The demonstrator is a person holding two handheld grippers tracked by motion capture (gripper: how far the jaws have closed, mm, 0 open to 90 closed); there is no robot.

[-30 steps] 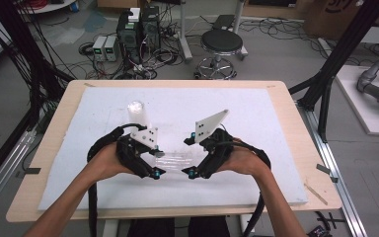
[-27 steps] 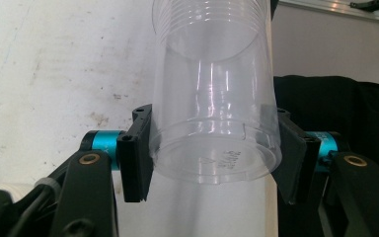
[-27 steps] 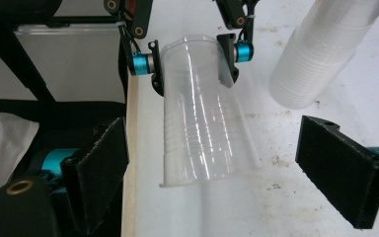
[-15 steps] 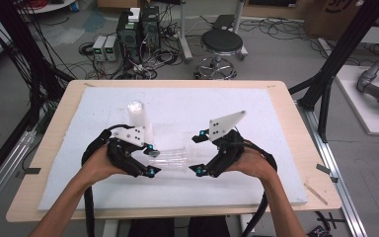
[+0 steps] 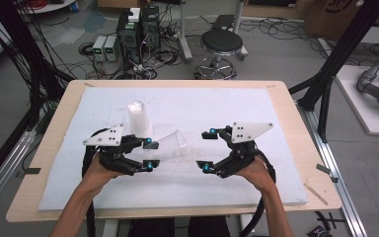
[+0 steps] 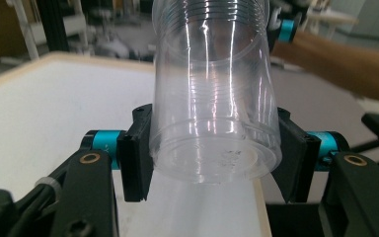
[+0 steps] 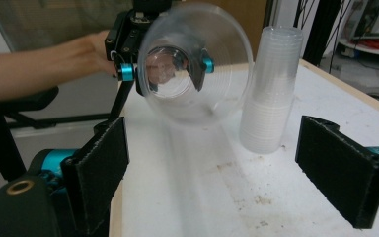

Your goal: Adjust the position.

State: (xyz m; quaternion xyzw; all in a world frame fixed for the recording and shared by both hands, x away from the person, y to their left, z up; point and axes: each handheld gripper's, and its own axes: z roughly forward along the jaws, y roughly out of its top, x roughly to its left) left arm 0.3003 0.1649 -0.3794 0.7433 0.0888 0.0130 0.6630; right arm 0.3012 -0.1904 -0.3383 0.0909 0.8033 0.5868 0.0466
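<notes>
Clear plastic, the cup (image 5: 175, 144) lies sideways above the foam mat (image 5: 276, 173), clamped at its base by the left gripper (image 5: 148, 153). The right gripper (image 5: 207, 150) waits apart, jaws wide. Squeeze gently so thin walls don't buckle, and keep it off the cup stack (image 5: 137, 118).

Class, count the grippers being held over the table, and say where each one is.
2. The left gripper is at the table's left, shut on a clear cup. The right gripper is at the right, jaws open, holding nothing.
</notes>
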